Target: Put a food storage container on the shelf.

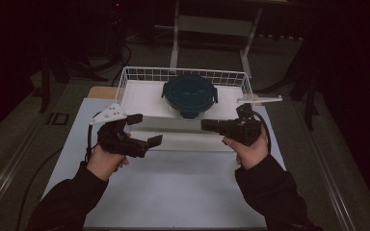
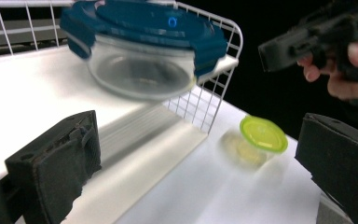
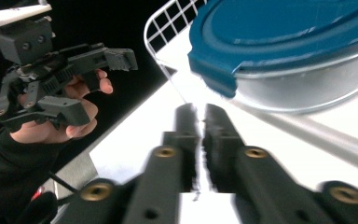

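A round clear container with a dark blue clip lid point(image 1: 189, 94) point(image 2: 144, 46) point(image 3: 284, 42) sits in a white wire basket point(image 1: 125, 79) at the table's far middle. My left gripper point(image 1: 145, 129) point(image 2: 200, 135) is held in front of the basket's left part. Its jaws stand wide open with nothing between them. My right gripper point(image 1: 205, 125) point(image 3: 200, 116) is shut and empty, pointing left just in front of the container. In the right gripper view, the left gripper point(image 3: 98, 84) shows open at the left. The right gripper point(image 2: 272, 51) shows in the left gripper view's upper right.
A small clear tub with a yellow-green lid point(image 2: 262, 134) stands on the white table point(image 1: 173, 192) past the basket's corner. The basket's wire walls point(image 2: 214, 100) point(image 3: 161, 23) rise around the container. Dark floor and a metal frame point(image 1: 212, 24) lie beyond the table.
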Tool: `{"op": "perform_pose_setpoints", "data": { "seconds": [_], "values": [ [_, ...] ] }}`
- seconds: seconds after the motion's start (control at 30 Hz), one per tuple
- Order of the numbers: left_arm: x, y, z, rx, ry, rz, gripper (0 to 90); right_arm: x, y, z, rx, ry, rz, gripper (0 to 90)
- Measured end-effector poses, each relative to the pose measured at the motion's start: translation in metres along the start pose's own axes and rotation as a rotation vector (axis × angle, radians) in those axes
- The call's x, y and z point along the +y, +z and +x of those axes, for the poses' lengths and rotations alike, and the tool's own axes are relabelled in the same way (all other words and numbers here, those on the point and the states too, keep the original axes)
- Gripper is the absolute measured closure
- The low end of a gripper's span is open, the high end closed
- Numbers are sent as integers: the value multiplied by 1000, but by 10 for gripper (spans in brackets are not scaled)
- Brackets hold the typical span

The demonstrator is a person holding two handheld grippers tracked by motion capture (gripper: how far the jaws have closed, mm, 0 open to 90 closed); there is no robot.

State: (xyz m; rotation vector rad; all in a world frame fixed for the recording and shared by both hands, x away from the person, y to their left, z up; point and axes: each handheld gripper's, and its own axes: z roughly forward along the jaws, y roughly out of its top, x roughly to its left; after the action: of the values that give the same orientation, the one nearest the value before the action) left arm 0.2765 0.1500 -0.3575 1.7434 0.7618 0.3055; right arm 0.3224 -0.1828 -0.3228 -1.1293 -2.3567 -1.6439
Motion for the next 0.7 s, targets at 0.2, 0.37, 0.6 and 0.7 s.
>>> {"op": "perform_pose_setpoints", "data": {
  "seconds": [0.2,0.37,0.6,0.7],
  "values": [
    [-30,-1,-11,10,21,9,0,-5,19,4,9,-1,31,899],
    [-57,-1,-17,10,26,45,0,2,31,5,-12,1,25,899],
    [-81,-4,-26,9,43,68,0,6,41,-4,-29,37,16,899],
    [-90,-3,-29,12,49,72,0,7,43,-7,-30,52,16,899]
  ]
}}
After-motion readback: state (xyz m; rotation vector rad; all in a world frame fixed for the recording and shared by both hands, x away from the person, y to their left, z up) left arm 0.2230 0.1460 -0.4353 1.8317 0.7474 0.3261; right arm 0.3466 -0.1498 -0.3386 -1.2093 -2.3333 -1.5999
